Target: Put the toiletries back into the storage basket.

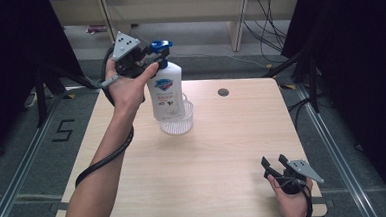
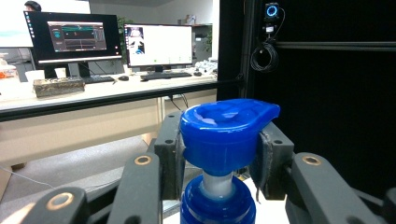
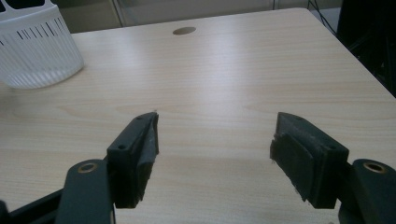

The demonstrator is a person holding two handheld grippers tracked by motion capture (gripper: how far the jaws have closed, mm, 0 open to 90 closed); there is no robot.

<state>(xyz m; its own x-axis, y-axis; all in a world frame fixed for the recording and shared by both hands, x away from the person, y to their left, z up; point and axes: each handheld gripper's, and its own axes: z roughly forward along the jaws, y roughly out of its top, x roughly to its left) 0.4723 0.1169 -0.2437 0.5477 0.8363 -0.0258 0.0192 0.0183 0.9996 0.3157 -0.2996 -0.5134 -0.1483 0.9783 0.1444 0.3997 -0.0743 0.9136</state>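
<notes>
A white soap bottle (image 1: pixel 166 92) with a blue pump head (image 1: pixel 160 44) is upright at the table's far middle. My left gripper (image 1: pixel 150 53) is shut on that pump head (image 2: pixel 226 133), one jaw on each side of it, with the gripper (image 2: pixel 219 154) level with the top of the bottle. The bottle's base overlaps a small white slotted basket (image 1: pixel 177 120); I cannot tell whether it rests inside it. My right gripper (image 1: pixel 273 162) lies low at the table's near right corner, jaws wide open (image 3: pixel 215 154) over bare wood.
The light wooden table (image 1: pixel 223 152) has a round cable hole (image 1: pixel 223 92) at the far right of middle. The basket (image 3: pixel 37 46) sits far left in the right gripper view. Black curtains flank the table; desks and monitors (image 2: pixel 159 44) stand beyond.
</notes>
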